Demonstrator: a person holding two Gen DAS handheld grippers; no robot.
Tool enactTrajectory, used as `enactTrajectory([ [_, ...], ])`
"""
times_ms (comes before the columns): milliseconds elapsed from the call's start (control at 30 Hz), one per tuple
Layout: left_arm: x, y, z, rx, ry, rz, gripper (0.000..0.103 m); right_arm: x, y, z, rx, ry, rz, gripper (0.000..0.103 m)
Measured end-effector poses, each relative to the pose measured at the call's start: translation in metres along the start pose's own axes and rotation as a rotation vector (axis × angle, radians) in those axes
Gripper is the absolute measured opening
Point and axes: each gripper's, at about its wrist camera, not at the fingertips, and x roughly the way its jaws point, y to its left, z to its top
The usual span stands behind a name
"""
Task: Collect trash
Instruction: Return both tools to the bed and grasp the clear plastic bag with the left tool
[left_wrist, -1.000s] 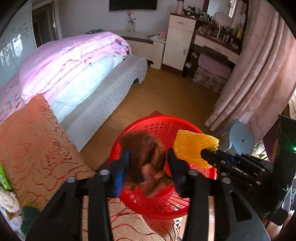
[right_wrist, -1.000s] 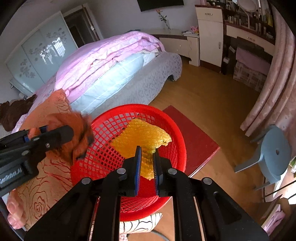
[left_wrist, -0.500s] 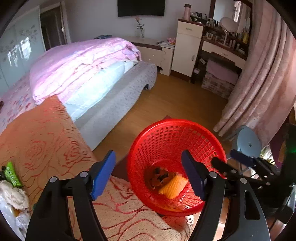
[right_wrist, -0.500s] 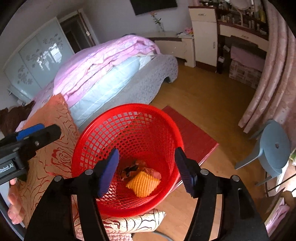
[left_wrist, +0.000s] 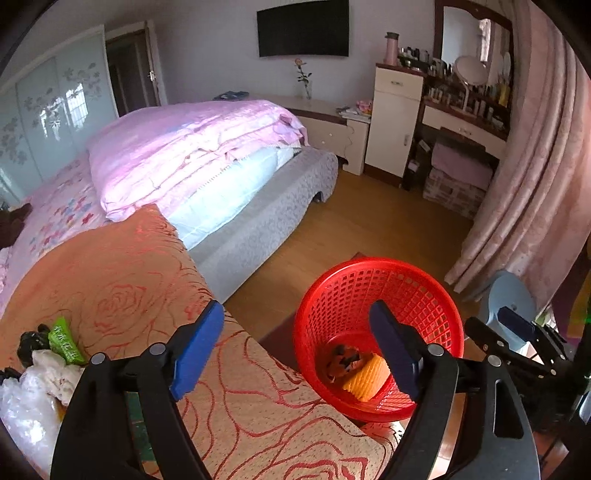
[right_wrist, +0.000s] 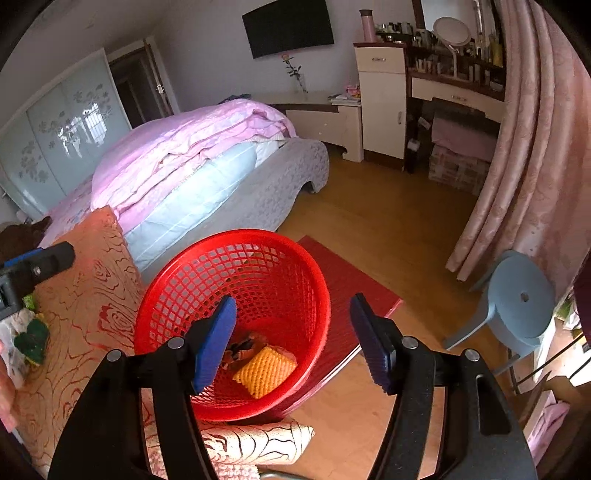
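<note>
Blue-padded jaws of the left gripper (left_wrist: 295, 347) are seen spread wide with nothing held between them, above an orange rose-patterned cover (left_wrist: 122, 273). The right gripper (right_wrist: 293, 334) is likewise spread wide and empty, poised over a red mesh basket (right_wrist: 288, 269). Inside the basket, on its bottom, a yellow foam net piece (right_wrist: 265, 370) is lying beside a crumpled orange-brown wrapper (right_wrist: 242, 349), the two touching. At the left edge of the cover, a heap of remaining trash is seen: a green packet (left_wrist: 65, 341), clear plastic film (left_wrist: 22, 402) and whitish crumpled paper (left_wrist: 55, 369). The basket stands on a red mat (right_wrist: 354, 288) on the wooden floor (left_wrist: 373, 225). Further off, a grey-blue stool (right_wrist: 521, 299) is placed beside pink curtains (right_wrist: 532, 147), and a bed (left_wrist: 266, 210) with a pink quilt (left_wrist: 192, 147) is set behind.
</note>
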Motion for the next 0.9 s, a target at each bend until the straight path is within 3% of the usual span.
enactTrajectory([
  [233, -0.010, 0.008, -0.006, -0.001, 0.006, 0.038, 0.080, -0.006, -0.002, 0.000, 0.015, -0.019, -0.021, 0.067],
  [400, -0.026, 0.040, -0.014, -0.029, 0.016, 0.082, 0.080, -0.008, 0.013, -0.001, -0.021, -0.012, 0.031, 0.069],
  [667, -0.084, 0.133, -0.029, -0.109, -0.003, 0.269, 0.080, -0.021, 0.075, -0.004, -0.148, 0.030, 0.231, 0.069],
  [900, -0.124, 0.209, -0.055, -0.214, 0.013, 0.417, 0.080, -0.024, 0.154, -0.021, -0.307, 0.126, 0.442, 0.069],
])
